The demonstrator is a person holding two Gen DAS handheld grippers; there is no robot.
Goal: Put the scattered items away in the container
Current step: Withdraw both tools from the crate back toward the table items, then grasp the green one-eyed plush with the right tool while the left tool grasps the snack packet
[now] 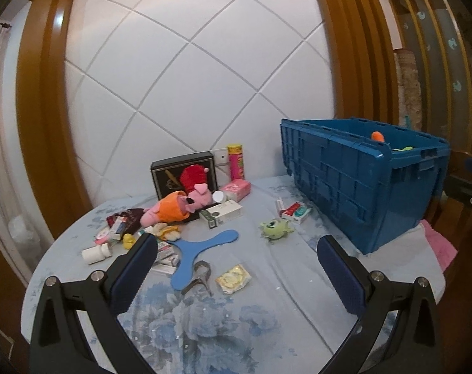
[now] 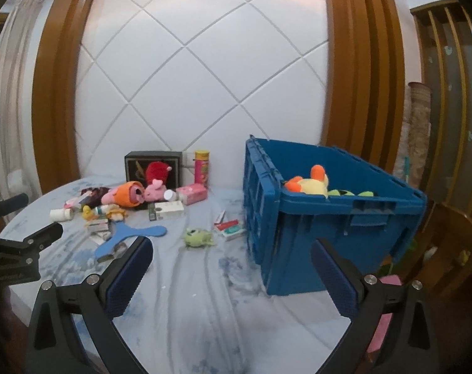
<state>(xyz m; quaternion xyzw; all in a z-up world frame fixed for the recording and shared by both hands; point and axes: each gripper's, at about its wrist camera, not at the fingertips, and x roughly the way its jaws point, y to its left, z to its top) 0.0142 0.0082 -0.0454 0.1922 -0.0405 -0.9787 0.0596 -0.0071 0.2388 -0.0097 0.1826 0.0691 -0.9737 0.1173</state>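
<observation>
Clutter covers the far left part of a round table draped in a blue floral cloth, while a blue plastic crate stands at its right edge with a yellow-and-orange plush toy already lying inside. Both tongs hang over the near edge with their jaws spread wide and gripping nothing: the left gripper faces the pile, the right gripper faces the crate's near corner. Out on the cloth lie a blue three-armed boomerang, a metal clamp touching its near arm, and a yellow foil packet just beside that. A green one-eyed monster toy sits between the boomerang and the crate (a small red-and-white box lies just beyond it). Toward the far edge, a pink pig plush sprawls before a black picture box, near a pink snack canister. A white pill bottle rests at the left edge.
</observation>
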